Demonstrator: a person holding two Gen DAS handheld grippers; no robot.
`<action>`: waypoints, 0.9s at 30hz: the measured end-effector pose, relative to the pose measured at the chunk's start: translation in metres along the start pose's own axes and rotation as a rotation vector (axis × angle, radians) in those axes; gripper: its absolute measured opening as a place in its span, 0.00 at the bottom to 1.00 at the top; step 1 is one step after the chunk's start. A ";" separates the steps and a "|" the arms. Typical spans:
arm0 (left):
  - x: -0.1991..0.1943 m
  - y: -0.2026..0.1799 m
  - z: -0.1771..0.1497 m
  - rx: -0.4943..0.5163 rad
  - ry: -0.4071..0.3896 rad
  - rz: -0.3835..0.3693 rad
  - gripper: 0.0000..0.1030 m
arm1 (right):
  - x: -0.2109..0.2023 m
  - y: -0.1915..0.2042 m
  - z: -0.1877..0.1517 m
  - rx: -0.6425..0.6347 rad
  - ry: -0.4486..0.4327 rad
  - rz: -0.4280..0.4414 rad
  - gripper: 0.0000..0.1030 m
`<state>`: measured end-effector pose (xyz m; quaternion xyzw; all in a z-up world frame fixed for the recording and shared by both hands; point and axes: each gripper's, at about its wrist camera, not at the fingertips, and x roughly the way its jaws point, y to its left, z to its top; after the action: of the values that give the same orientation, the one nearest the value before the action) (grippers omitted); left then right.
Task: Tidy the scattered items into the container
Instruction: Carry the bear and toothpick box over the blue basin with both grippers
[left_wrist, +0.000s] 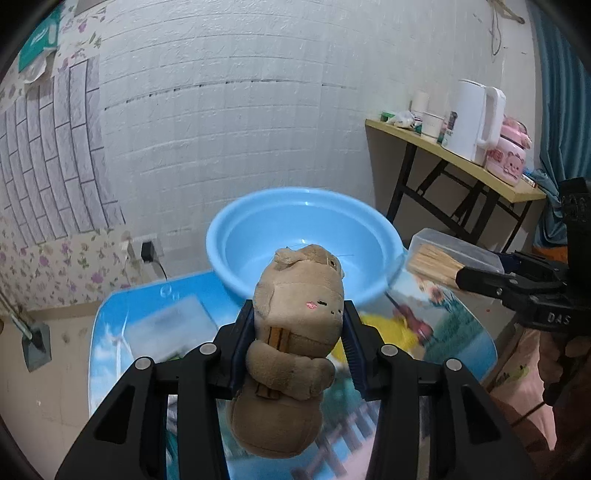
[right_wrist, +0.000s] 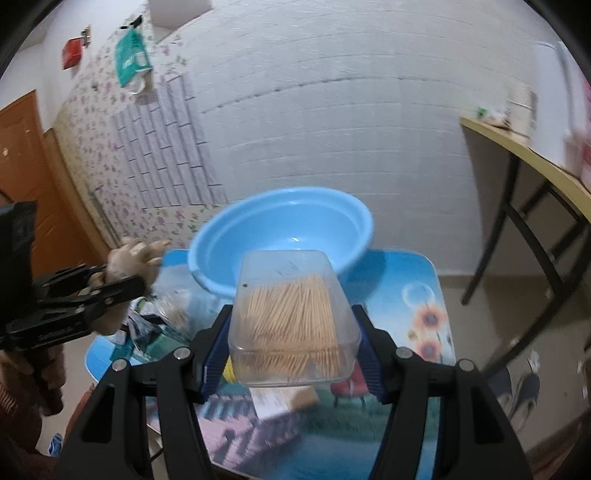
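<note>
My left gripper (left_wrist: 298, 343) is shut on a brown plush toy (left_wrist: 295, 332) and holds it above the small table, just short of the empty blue basin (left_wrist: 258, 221). My right gripper (right_wrist: 293, 343) is shut on a clear box of toothpicks (right_wrist: 291, 314), also held above the table in front of the basin (right_wrist: 221, 236). In the left wrist view the right gripper (left_wrist: 491, 284) with the toothpick box (left_wrist: 439, 254) shows at the right. In the right wrist view the left gripper (right_wrist: 96, 291) with the plush toy (right_wrist: 129, 258) shows at the left.
The small table (right_wrist: 417, 295) has a colourful printed top. Several loose items (right_wrist: 155, 325) lie on its left part, and a cardboard box (right_wrist: 280, 402) lies below the toothpick box. A wooden side table (left_wrist: 461, 162) with a kettle and cups stands at the right.
</note>
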<state>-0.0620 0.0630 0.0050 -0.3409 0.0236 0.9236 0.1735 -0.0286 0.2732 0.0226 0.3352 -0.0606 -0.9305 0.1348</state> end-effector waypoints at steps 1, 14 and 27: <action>0.006 0.003 0.006 0.003 0.000 -0.003 0.42 | 0.005 -0.001 0.005 -0.006 0.006 0.004 0.59; 0.100 0.022 0.052 0.020 0.045 -0.032 0.42 | 0.100 -0.005 0.047 -0.056 0.140 0.003 0.59; 0.144 0.014 0.049 0.072 0.086 -0.129 0.46 | 0.142 0.002 0.045 -0.133 0.238 -0.032 0.58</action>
<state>-0.1994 0.1013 -0.0503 -0.3745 0.0423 0.8937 0.2435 -0.1625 0.2309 -0.0288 0.4343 0.0230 -0.8882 0.1479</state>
